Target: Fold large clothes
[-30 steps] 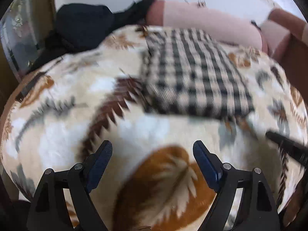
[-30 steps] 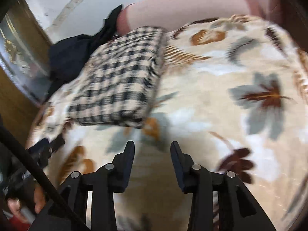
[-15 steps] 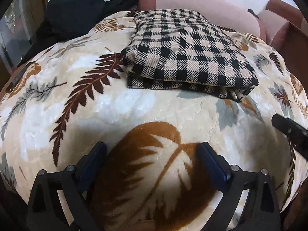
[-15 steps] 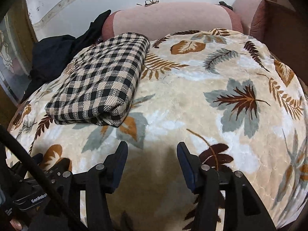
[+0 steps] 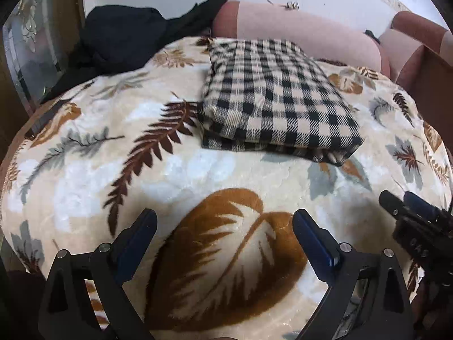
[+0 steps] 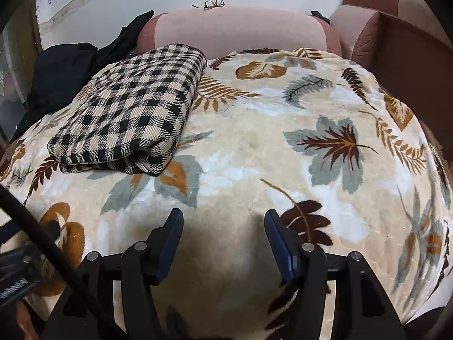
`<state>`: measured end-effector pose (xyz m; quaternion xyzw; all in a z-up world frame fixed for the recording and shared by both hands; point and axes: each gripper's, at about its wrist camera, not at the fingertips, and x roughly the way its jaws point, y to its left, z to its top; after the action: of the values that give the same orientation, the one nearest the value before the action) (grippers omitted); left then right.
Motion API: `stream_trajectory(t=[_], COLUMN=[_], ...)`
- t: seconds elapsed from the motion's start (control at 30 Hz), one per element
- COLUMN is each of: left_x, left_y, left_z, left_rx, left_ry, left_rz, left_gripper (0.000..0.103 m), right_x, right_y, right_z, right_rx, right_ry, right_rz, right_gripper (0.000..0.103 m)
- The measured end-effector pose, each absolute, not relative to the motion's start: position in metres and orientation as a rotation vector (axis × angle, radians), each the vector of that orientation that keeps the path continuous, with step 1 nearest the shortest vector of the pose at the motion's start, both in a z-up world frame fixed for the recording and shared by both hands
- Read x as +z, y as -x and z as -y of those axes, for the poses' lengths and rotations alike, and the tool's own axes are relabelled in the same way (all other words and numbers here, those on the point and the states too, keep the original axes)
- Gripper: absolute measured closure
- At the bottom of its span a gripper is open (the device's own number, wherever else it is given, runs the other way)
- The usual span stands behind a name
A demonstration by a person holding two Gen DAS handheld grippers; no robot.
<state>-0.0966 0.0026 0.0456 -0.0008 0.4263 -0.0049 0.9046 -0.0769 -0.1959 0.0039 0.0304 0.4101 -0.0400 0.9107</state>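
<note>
Left gripper [image 5: 225, 225] has its blue-padded jaws spread wide with nothing between them, just hovering over the big brown leaf print on the leaf-pattern blanket [image 5: 85, 170]. Right gripper [image 6: 223, 225] is the same deal: spread apart, empty, over bare blanket.

The folded checked garment [image 5: 274, 99] sits flat on the blanket, well apart from both grippers, on the far side toward the pink sofa back [image 6: 240, 31]. It's a tidy rectangular stack in black and beige check. Its long axis runs from the near edge up toward the sofa back, and from the right wrist view it slants, far end leaning right. The near short end shows the stacked layers, with a rounded fold at the near right corner. The far end nearly meets the sofa back; can't tell if it actually touches.

A pile of black clothing [image 6: 65, 70] lies left of the garment at the blanket's edge, partly draped up against the sofa back, and its shape is hard to read. A pair of glasses [image 6: 214, 3] sits on top of the sofa back. The left wrist view is a bit blurry on the check pattern. The right gripper only pokes in at that view's right edge, mostly cut off.
</note>
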Motion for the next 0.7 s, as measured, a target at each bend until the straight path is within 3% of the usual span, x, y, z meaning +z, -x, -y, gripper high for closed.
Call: stream_trajectory(t=[0.7], left_x=[0.044], left_y=[0.111], left_z=[-0.002], left_rx=[-0.038], left_ry=[0.025], left_rz=[-0.911], left_gripper=[0.007], right_x=[0.002], right_y=[0.086], right_z=[0.172], right_rx=[-0.059], right_ry=[0.025], right_rz=[-0.834], right_gripper=[0.035])
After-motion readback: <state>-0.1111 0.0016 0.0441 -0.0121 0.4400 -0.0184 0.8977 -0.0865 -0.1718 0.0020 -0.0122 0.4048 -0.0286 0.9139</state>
